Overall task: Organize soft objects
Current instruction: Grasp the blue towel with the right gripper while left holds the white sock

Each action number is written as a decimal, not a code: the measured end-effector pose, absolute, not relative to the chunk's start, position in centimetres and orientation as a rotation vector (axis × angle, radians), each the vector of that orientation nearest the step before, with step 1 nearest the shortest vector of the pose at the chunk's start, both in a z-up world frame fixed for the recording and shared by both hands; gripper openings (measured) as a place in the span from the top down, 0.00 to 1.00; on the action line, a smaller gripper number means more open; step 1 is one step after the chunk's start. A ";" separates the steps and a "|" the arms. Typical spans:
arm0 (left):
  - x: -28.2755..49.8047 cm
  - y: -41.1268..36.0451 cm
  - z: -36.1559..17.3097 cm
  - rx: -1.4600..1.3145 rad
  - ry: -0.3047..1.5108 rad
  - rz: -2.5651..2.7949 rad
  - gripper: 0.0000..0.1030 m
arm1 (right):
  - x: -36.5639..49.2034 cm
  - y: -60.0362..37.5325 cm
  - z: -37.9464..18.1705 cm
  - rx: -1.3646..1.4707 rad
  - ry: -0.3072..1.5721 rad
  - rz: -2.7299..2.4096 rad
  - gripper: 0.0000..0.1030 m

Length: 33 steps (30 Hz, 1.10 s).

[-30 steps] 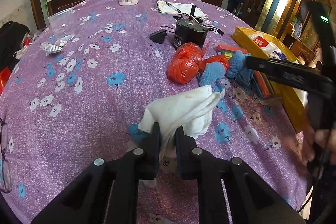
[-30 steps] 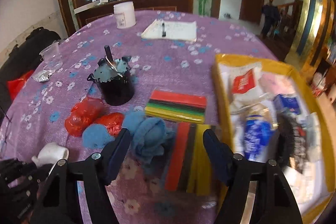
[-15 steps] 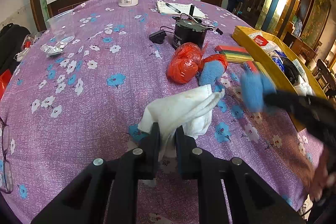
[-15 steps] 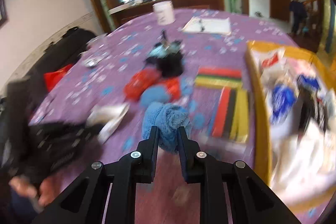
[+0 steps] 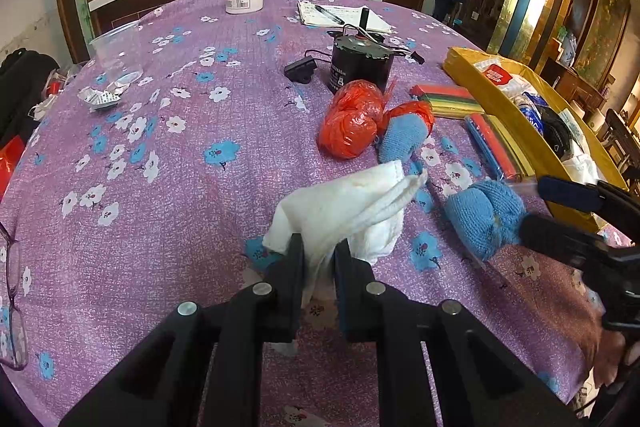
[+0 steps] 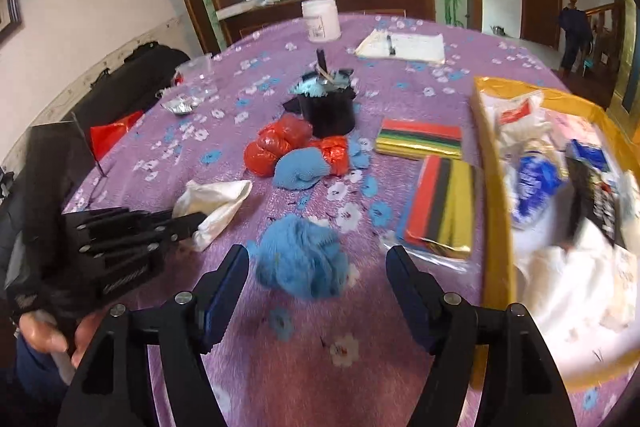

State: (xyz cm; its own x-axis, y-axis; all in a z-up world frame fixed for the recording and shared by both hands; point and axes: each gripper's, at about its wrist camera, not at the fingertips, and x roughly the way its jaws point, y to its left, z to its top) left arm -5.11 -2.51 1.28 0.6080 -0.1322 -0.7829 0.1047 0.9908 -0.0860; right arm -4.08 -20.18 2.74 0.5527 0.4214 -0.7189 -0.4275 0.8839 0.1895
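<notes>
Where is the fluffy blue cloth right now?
In the right wrist view the blue cloth lies on the purple tablecloth, between the open right gripper fingers.

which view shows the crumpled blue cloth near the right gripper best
The right wrist view: the blue cloth lies whole on the purple tablecloth, centred between the open jaws of the right gripper, which have just been opening. In the left wrist view the cloth sits off to the side, partly covered by that gripper.

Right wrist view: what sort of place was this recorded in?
Most likely a home dining room: a round table with a purple flowered tablecloth, a wooden sideboard cluttered with household things under a big window, and a staircase beyond.
</notes>
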 end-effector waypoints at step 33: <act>-8.7 -6.6 3.8 0.197 0.781 -0.174 0.19 | -2.8 -20.9 1.5 0.121 0.823 0.517 0.59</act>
